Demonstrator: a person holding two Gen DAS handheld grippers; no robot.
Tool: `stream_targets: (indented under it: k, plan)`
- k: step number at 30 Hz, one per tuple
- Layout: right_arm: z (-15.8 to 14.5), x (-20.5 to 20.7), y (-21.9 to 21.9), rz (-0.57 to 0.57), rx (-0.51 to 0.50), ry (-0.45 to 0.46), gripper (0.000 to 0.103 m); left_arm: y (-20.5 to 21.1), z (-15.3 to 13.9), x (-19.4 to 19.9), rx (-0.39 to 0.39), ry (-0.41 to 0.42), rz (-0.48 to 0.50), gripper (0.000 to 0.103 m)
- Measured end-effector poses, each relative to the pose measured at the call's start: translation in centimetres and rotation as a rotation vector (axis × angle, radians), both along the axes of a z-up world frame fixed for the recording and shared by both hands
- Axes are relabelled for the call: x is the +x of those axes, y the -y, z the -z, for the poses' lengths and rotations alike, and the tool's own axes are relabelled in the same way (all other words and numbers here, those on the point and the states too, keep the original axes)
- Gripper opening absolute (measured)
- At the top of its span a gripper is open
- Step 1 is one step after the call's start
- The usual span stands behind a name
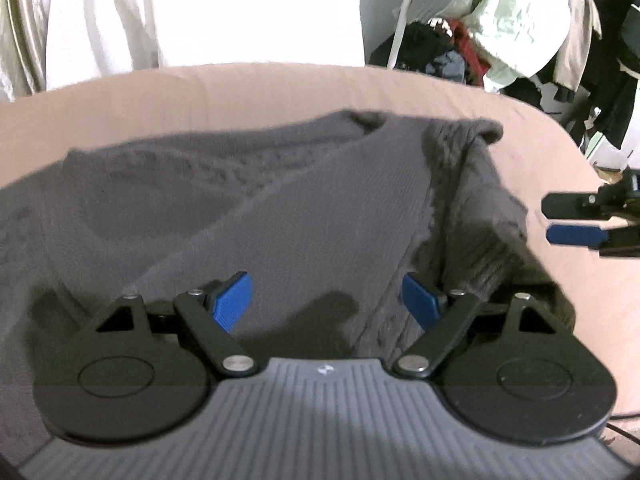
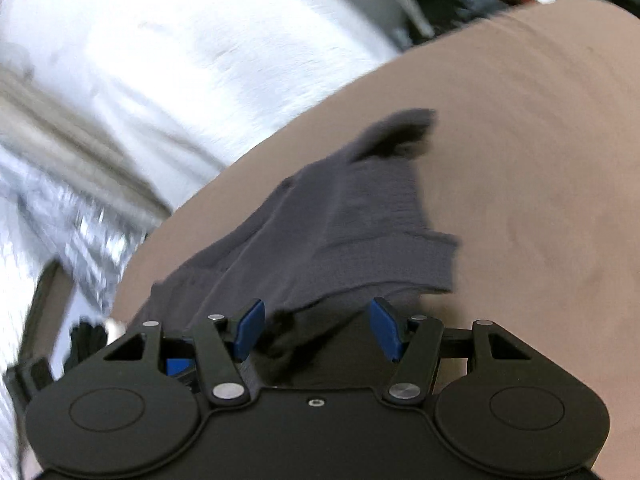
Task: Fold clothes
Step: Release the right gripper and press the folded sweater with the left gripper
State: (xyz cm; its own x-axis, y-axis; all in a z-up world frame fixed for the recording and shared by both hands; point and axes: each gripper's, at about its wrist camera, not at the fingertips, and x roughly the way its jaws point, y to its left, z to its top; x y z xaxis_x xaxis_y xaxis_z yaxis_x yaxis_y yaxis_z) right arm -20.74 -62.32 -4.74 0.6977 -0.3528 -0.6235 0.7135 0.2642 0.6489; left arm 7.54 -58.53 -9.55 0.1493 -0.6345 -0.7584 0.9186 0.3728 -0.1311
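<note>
On the pinkish-tan bed cover [image 1: 280, 88] lies a dark grey knit sweater [image 1: 248, 208], spread wide, one part folded diagonally across the body; cable texture shows along its right edge. Sweater sits toward the near side of the cover, its far edge short of the cover's far rim.

Left gripper [image 1: 326, 300] hangs over the near part of the sweater, tilted downward. Its blue pads [image 1: 234, 298] stand wide apart, nothing between them, no cloth pinched.

Right gripper [image 2: 316, 328] is off the sweater's right side; in the left wrist view it shows at the right border over bare cover [image 1: 576, 218], clear of the cloth. Its jaws are parted, a little less wide than the left's, and hold nothing. Right wrist view is motion-blurred and canted; sweater's ribbed edge [image 2: 352, 224] lies just ahead of the fingertips.

Behind the bed: bright white curtain [image 1: 120, 16], and at far right a heap of mixed clothes [image 1: 500, 28].
</note>
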Motion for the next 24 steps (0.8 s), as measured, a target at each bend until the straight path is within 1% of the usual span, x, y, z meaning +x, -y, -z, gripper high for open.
stream_targets:
  k: [3,8,11,14,15,16,17,19,23,24]
  plan:
    - [0.7,-1.8,0.6,0.078,0.04,-0.002,0.064,0.4,-0.8,0.4,-0.016,0.006,0.009,0.083]
    - [1.4,-2.6,1.1,0.109,0.071,-0.035,0.064,2.1,-0.7,0.1,-0.009,-0.021,0.031,0.083]
    - [2.3,-3.1,1.4,0.123,0.114,-0.005,0.064,3.4,-0.2,-1.1,-0.016,-0.048,0.06,0.083]
    - [4.1,-4.5,2.4,0.189,0.211,0.067,0.064,4.6,0.5,-2.8,-0.037,-0.1,0.103,0.085]
    - [4.9,-5.0,2.6,0.215,0.25,0.104,0.064,5.1,0.8,-3.3,-0.035,-0.113,0.109,0.088]
    - [5.7,-5.5,2.9,0.243,0.292,0.144,0.064,5.5,1.1,-3.8,-0.033,-0.126,0.113,0.093]
    - [6.6,-5.8,3.1,0.269,0.331,0.181,0.065,5.9,1.4,-4.1,-0.027,-0.13,0.107,0.095]
    - [7.9,-6.0,3.3,0.302,0.383,0.21,0.067,6.6,2.0,-4.6,-0.025,-0.137,0.105,0.096]
    - [8.9,-4.9,4.2,0.31,0.399,0.256,0.07,7.3,2.7,-4.9,-0.008,-0.151,0.102,0.096]
    - [8.8,-4.4,4.8,0.287,0.386,0.263,0.071,7.1,2.7,-4.9,-0.016,-0.155,0.109,0.096]
